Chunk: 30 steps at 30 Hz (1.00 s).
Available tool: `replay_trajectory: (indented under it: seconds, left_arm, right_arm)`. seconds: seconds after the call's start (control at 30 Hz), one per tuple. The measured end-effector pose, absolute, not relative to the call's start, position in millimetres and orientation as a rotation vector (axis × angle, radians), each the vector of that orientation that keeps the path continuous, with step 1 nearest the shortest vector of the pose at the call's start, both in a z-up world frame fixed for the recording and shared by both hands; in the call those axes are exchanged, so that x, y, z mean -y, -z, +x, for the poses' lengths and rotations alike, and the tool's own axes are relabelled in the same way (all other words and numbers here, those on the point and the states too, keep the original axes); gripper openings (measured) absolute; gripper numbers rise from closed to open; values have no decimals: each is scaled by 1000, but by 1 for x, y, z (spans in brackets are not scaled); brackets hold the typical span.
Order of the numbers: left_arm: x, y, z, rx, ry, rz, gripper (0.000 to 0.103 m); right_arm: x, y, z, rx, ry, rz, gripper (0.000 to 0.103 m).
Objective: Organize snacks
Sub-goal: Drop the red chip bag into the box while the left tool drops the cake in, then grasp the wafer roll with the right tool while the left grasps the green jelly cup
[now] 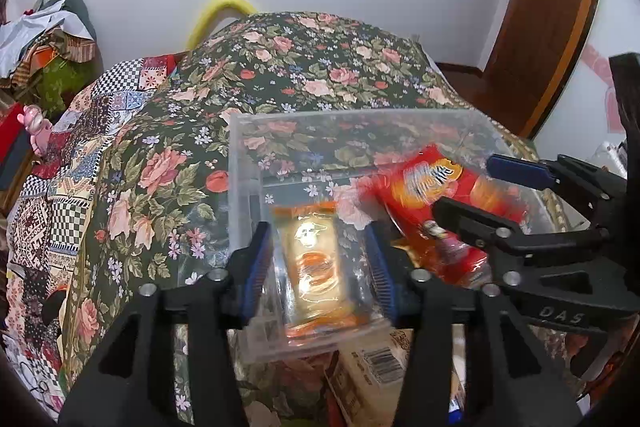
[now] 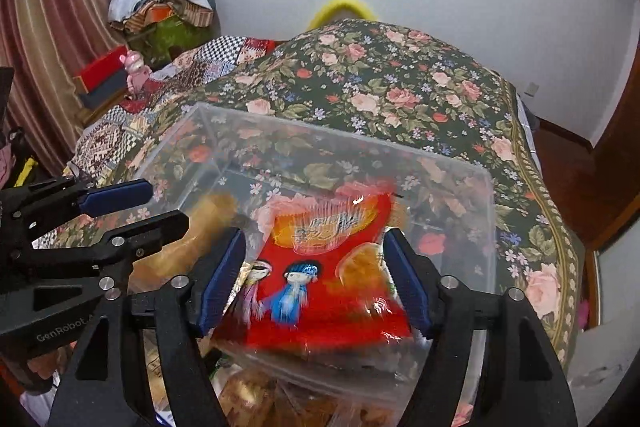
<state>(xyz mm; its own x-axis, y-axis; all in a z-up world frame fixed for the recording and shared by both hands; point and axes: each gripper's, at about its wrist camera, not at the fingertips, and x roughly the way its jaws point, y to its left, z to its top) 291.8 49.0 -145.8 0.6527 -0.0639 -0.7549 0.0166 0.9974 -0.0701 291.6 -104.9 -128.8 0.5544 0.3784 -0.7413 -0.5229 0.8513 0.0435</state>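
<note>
Biggest in my view is the bed [image 1: 320, 67], covered in a dark floral spread, with a patchwork quilt [image 1: 68, 163] along its left side. On the spread sits the clear plastic bin [image 1: 240, 163], its open top facing me. Inside it, on the right, I see the red snack bag [image 2: 320, 267], blurred; on the left lies the orange-edged snack packet [image 1: 312, 259]. My left gripper [image 1: 320, 267] hangs over that packet with its fingers spread, the blue pads on either side and not pressing it. My right gripper [image 2: 320, 279] has its fingers spread either side of the red bag; I cannot tell whether the pads touch it.
</note>
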Motion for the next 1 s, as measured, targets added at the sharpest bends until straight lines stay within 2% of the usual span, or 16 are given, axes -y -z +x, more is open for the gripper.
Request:
replay_trajectory:
  seconds: [0.17, 0.5, 1.0]
  left_arm:
    - [-54, 130, 275, -824, 57, -75, 58]
    - [-72, 111, 221, -787, 36, -70, 71]
    - [-91, 159, 152, -921, 33, -127, 71]
  right_arm:
    - [118, 111, 280, -778, -529, -173, 75]
    - [159, 95, 241, -724, -518, -108, 78]
    - [179, 133, 187, -816, -511, -78, 78]
